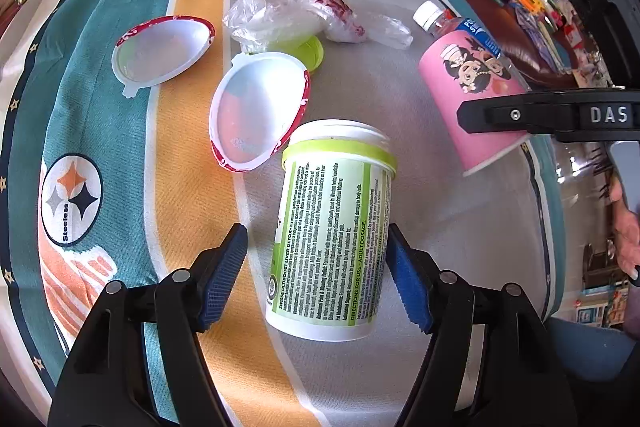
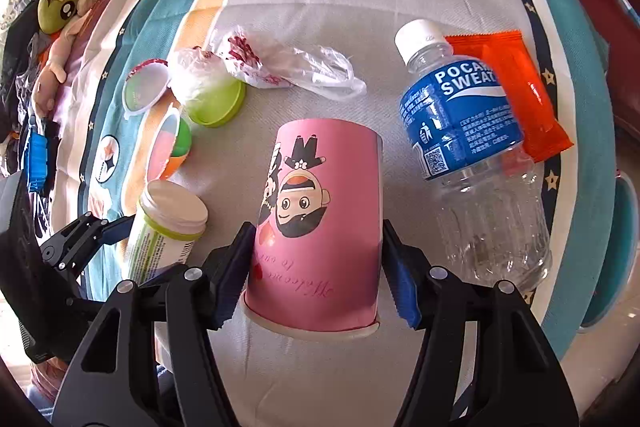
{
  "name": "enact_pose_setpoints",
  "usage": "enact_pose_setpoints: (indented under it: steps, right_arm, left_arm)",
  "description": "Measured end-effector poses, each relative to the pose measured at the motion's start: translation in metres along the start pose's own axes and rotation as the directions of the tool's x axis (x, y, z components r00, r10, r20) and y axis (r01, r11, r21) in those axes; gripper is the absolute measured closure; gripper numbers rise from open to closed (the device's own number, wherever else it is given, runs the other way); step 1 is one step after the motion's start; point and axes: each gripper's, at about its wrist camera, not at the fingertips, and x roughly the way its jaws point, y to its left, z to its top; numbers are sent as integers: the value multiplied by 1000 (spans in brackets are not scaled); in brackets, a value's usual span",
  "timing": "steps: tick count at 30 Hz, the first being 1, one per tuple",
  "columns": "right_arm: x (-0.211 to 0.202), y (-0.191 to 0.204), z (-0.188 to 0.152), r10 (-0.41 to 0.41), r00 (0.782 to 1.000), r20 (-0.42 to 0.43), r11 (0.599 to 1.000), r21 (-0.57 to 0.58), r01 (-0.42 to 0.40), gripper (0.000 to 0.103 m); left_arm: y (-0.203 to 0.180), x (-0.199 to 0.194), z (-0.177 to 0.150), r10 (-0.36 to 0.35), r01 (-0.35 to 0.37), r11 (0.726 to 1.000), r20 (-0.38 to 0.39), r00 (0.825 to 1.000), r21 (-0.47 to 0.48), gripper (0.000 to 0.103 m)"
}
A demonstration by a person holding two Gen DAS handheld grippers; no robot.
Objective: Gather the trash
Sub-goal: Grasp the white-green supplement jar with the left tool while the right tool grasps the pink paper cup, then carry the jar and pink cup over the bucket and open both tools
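The left hand-held gripper [image 1: 316, 269] is standing open astride the lying white supplement tub [image 1: 332, 231], a gap showing at its left pad, though the right pad may be touching. Beside the tub, the right hand-held gripper [image 2: 314, 273] is clasping the upturned pink paper cup [image 2: 316, 223]. The clear drink bottle [image 2: 472, 163] is lying just beyond the cup on the striped blanket [image 2: 328, 7].

Pink paper cup [image 2: 320, 223] printed with a cartoon figure, lying on its side between the right gripper [image 2: 316, 271] pads, rim nearest the tongs. White supplement jar [image 1: 332, 231] with green label, lidless, lying on its side between the left gripper [image 1: 316, 267] pads, mouth pointing away. Beyond both: crumpled clear plastic bag [image 2: 280, 67], capped empty bottle [image 2: 472, 163], orange wrapper [image 2: 520, 95].
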Motion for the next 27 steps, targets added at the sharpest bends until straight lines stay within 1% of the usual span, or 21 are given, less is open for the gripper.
enact_pose_setpoints:
  steps: [2, 3, 5, 8, 12, 16, 19, 23, 27]
  right_arm:
    - [-11, -2, -3, 18, 1000, 23, 1000, 5, -18, 44]
    - [-17, -3, -4, 19, 999, 35, 1000, 5, -20, 44]
    - [-28, -7, -8, 30, 998, 56, 999, 13, -31, 44]
    - [-40, -15, -16, 38, 996, 83, 999, 29, -40, 44]
    - [-58, -35, -28, 54, 991, 121, 997, 55, -61, 44]
    - [-77, -54, -41, 66, 983, 171, 993, 88, -82, 44]
    - [-92, -72, -50, 71, 975, 210, 988, 119, -97, 44]
    - [-112, -109, -66, 62, 962, 266, 977, 179, -113, 44]
    - [-133, -157, -89, 38, 947, 320, 957, 261, -127, 44]
  left_arm:
    - [-6, 4, 4, 6, -6, 1000, 4, 1000, 1, 32]
    - [-8, 4, 5, 14, -14, 1000, 6, 1000, 2, 36]
    - [-13, 5, 5, 20, -20, 1000, 3, 1000, 7, 51]
    - [-22, 2, 2, 69, -69, 997, 21, 997, 16, 51]
    - [-32, -11, -3, 67, -67, 998, 37, 997, 17, 52]
    - [-49, -28, -3, 62, -65, 997, 67, 996, 42, 51]
    - [-68, -39, 4, 50, -56, 996, 85, 995, 69, 51]
    - [-98, -48, 20, 25, -38, 992, 109, 994, 124, 51]
    - [-143, -52, 39, -11, -14, 981, 126, 992, 194, 51]
